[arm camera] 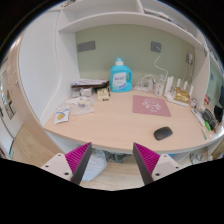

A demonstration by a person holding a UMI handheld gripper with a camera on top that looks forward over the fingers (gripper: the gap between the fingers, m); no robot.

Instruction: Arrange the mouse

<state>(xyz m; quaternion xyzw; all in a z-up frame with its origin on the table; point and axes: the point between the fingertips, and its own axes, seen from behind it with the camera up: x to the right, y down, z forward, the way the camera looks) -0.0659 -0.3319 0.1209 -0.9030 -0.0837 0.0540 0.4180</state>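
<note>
A dark grey mouse (pixel 162 132) lies on the light wooden desk (pixel 115 125), toward its front right, a little short of a pink mouse mat (pixel 151 105). My gripper (pixel 112 157) is held back from the desk's front edge, well to the left of the mouse and far from it. Its two fingers with magenta pads (pixel 77 158) stand wide apart and nothing is between them. Below and between the fingers I see the floor and something pale under the desk.
A blue detergent bottle (pixel 121 76) stands at the back of the desk by the wall. Small boxes and papers (pixel 88 95) lie at the back left; bottles and small items (pixel 178 90) crowd the back right. Shelving rises at the left.
</note>
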